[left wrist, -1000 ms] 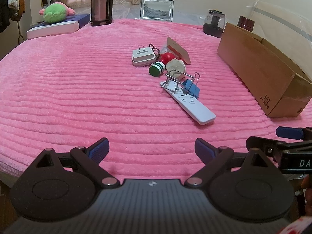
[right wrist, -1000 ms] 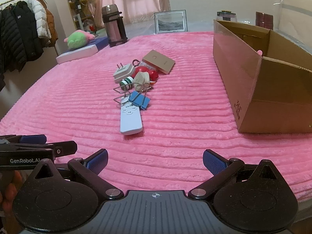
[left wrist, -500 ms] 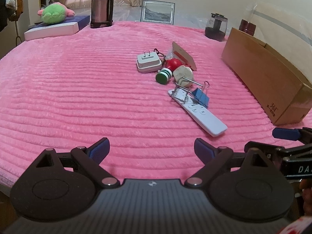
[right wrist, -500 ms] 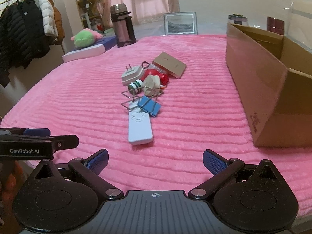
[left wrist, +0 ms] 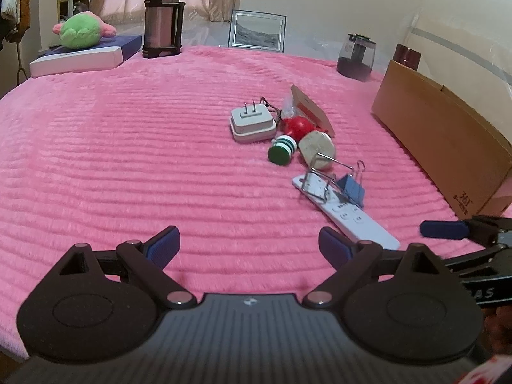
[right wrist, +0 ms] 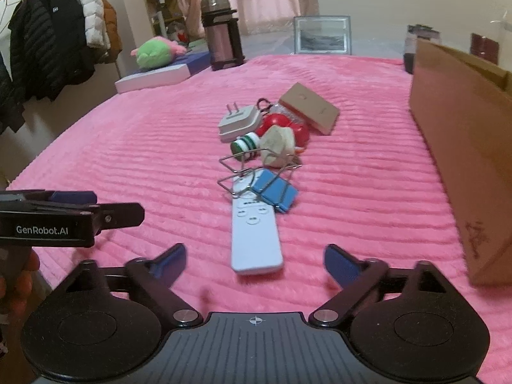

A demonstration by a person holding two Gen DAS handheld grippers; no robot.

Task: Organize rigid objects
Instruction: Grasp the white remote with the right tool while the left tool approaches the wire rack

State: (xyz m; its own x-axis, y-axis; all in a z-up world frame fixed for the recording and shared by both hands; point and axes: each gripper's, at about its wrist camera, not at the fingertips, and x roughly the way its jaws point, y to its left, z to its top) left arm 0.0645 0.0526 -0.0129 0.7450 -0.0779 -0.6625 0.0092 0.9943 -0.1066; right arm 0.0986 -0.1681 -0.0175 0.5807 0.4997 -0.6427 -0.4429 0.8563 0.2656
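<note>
A pile of small objects lies on the pink blanket (left wrist: 128, 166): a white remote (right wrist: 256, 233), a blue binder clip (right wrist: 276, 192), a wire clip (right wrist: 243, 172), a green-and-white cap (right wrist: 244, 144), a beige lump (right wrist: 276, 147), a red ball (right wrist: 284, 124), a white plug adapter (right wrist: 238, 121) and a brown card box (right wrist: 308, 107). The remote also shows in the left wrist view (left wrist: 348, 214). My right gripper (right wrist: 255, 260) is open, just short of the remote's near end. My left gripper (left wrist: 248, 243) is open and empty, left of the remote.
An open cardboard box (right wrist: 464, 147) stands to the right of the pile. At the back stand a thermos (left wrist: 163, 16), a picture frame (left wrist: 257, 32), a dark jar (left wrist: 356, 56) and a plush toy (left wrist: 81, 32) on a flat box. Coats (right wrist: 48, 48) hang at left.
Both grippers have moved forward toward the pile; the remote now lies close in front of the right gripper. Both stay open.
</note>
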